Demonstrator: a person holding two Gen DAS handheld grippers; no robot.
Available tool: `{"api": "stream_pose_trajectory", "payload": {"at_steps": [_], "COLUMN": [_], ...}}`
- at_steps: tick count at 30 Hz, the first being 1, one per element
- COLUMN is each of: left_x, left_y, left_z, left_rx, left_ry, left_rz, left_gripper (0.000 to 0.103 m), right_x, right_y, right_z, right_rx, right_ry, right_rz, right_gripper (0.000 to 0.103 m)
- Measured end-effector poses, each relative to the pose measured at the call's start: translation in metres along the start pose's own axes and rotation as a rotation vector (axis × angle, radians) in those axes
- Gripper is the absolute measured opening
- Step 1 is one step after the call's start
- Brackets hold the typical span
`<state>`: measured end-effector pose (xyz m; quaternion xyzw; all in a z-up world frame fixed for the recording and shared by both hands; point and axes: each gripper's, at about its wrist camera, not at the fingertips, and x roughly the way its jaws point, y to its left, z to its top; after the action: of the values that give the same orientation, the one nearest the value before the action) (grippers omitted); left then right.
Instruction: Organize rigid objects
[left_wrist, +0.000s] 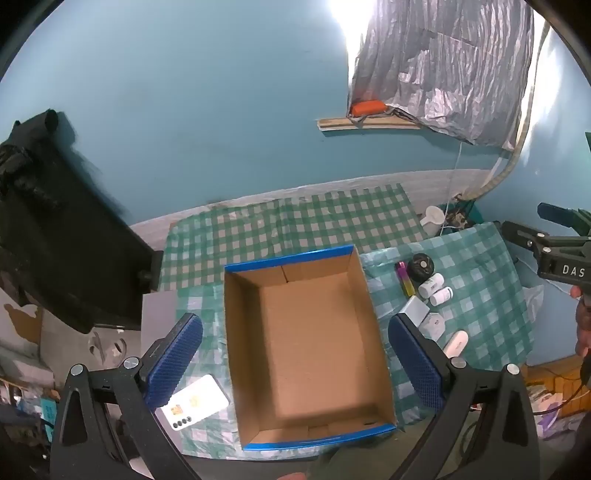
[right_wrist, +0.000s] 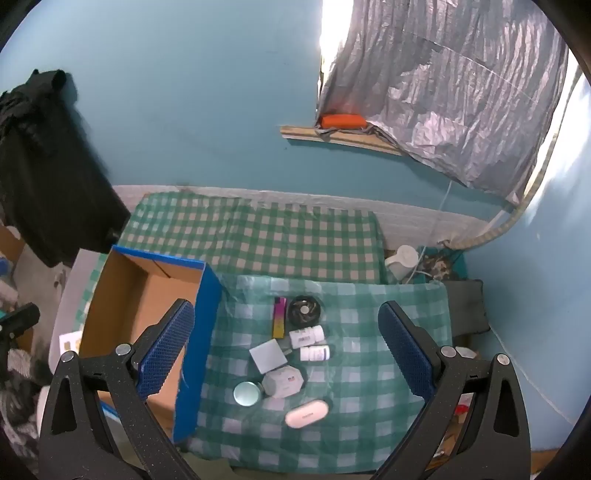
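An empty cardboard box with blue edges (left_wrist: 236, 332) (right_wrist: 201, 332) sits on the green checked cloth. Right of it lie small rigid objects: a yellow-purple lighter (right_wrist: 279, 318), a black round fan part (right_wrist: 304, 310), two white pill bottles (right_wrist: 306, 335) (right_wrist: 314, 353), a grey square tile (right_wrist: 267, 355), a white hexagonal jar (right_wrist: 283, 381), a round tin (right_wrist: 246, 393) and a pink-white case (right_wrist: 306, 413). My left gripper (left_wrist: 295, 362) is open above the box. My right gripper (right_wrist: 286, 350) is open above the objects, holding nothing.
A white card with a chip (left_wrist: 195, 402) lies left of the box. A black bag (left_wrist: 55, 240) hangs at the left. A white cup (right_wrist: 402, 262) and a dark cushion (right_wrist: 467, 306) sit at the back right. The blue wall is behind.
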<state>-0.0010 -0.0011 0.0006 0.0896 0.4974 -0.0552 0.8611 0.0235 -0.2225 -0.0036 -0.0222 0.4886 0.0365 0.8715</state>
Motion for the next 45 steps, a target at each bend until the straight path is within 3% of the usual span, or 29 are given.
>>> {"api": "stream_pose_trajectory", "payload": {"at_steps": [45], "left_x": [0.007], "left_y": [0.003], "left_z": [0.001], "left_rx": [-0.024], "left_ry": [0.002], "left_rz": [-0.013], "left_gripper": [0.101], "right_x": [0.011], "right_y": [0.006], "right_z": [-0.001], "right_rx": [-0.01], "right_ry": [0.022], "right_rz": [-0.004], "right_gripper": [0.099]}}
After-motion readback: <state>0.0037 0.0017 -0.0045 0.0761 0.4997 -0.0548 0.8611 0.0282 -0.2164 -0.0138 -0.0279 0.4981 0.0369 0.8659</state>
